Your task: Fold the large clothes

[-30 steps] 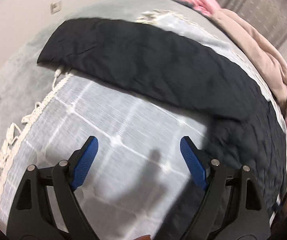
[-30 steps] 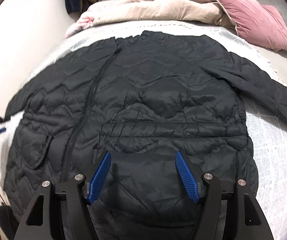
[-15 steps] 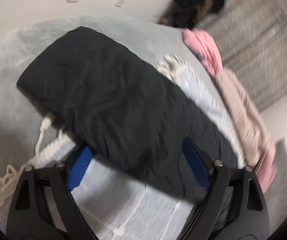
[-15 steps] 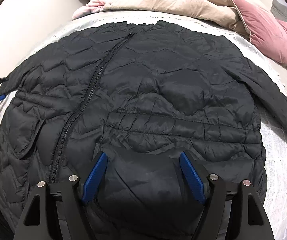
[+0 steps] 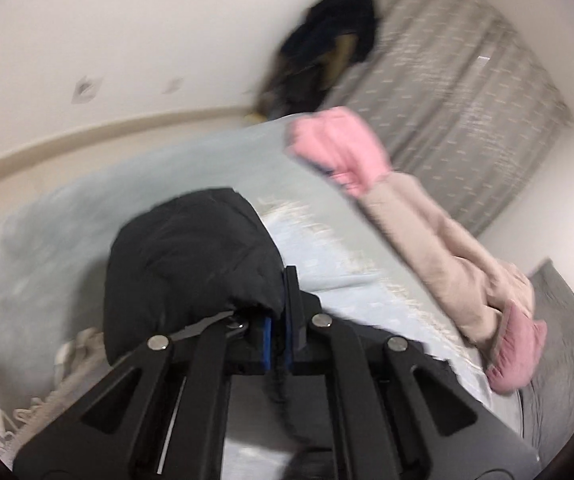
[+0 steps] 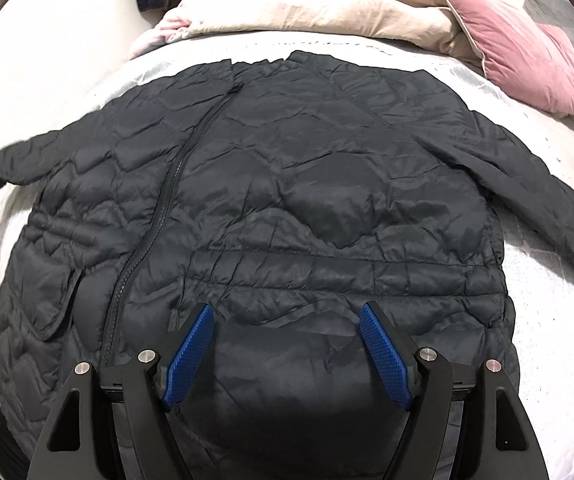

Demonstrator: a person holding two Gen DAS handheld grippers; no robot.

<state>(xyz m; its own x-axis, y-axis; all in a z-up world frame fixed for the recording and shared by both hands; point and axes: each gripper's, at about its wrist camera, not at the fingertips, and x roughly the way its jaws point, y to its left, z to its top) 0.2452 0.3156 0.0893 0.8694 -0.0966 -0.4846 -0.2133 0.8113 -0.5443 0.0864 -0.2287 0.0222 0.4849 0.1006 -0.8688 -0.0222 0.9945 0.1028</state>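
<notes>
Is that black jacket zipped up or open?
Zipped up: the black jacket lies spread flat, its zipper closed along the whole visible front.

Black quilted jacket [image 6: 287,200], front up, zipped, spread flat on bed, one sleeve end [image 5: 191,264] lifted, other out sideways

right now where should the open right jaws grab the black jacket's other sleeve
At the cuff end of the free sleeve, coming from above: it lies flat, angled away from the jacket body on the bedspread, so pinching its edge there lets it swing inward.
</notes>
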